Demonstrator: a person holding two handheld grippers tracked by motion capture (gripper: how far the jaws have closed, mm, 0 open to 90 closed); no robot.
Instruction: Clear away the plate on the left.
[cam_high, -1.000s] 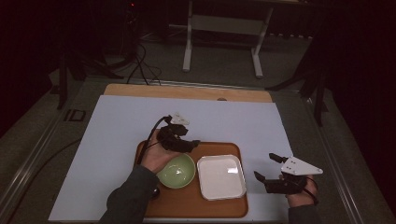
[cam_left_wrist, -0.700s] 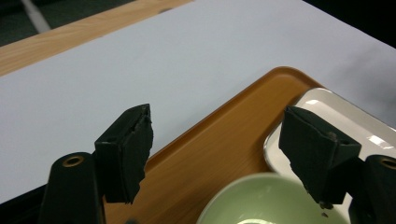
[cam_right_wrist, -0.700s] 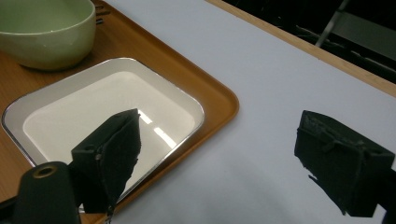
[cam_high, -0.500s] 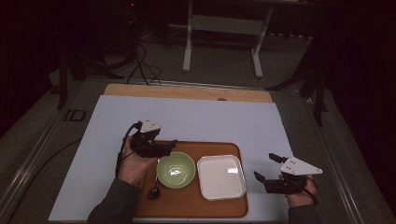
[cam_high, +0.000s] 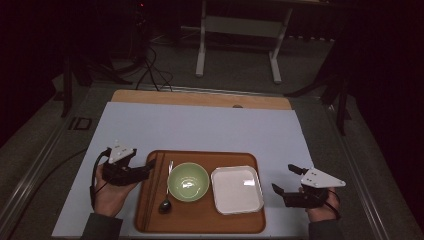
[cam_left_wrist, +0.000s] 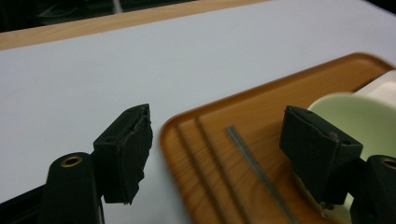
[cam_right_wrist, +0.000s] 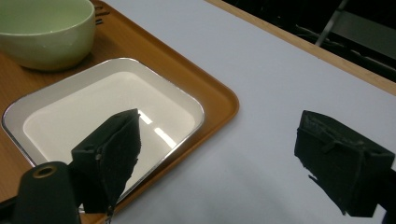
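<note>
A flat brown wooden tray (cam_high: 200, 220) is being carried by the white surface (cam_high: 200, 130), close to its near edge. Both sides of the tray are being flanked by the grippers, so the tray is being taken as the thing in hand.

The left gripper (cam_high: 142, 170) is being held just beside the tray's left rim, with its jaws spread wide and nothing between them. In the left gripper view the left gripper (cam_left_wrist: 215, 154) is being pointed at that rim, one jaw over the white surface and one over the tray. The right gripper (cam_high: 285, 180) is being held near the tray's right edge, apart from it, and its jaws are spread wide and empty too.

On the tray, a round pale green bowl (cam_high: 188, 181) is sitting in the middle, a white square dish with a shiny rim (cam_high: 237, 189) is lying at the right side, a thin dark spoon (cam_high: 166, 192) is lying left of the bowl, and two long dark chopsticks (cam_high: 149, 187) are lying along the left edge.

The tray is being judged stiff and smooth, and a bit heavy with its load. The bowl and dish could probably break, and they may slide if the tray is tipped. The raised rim at the middle of each short side is being judged the best place to be pinched, with both sides kept level.
</note>
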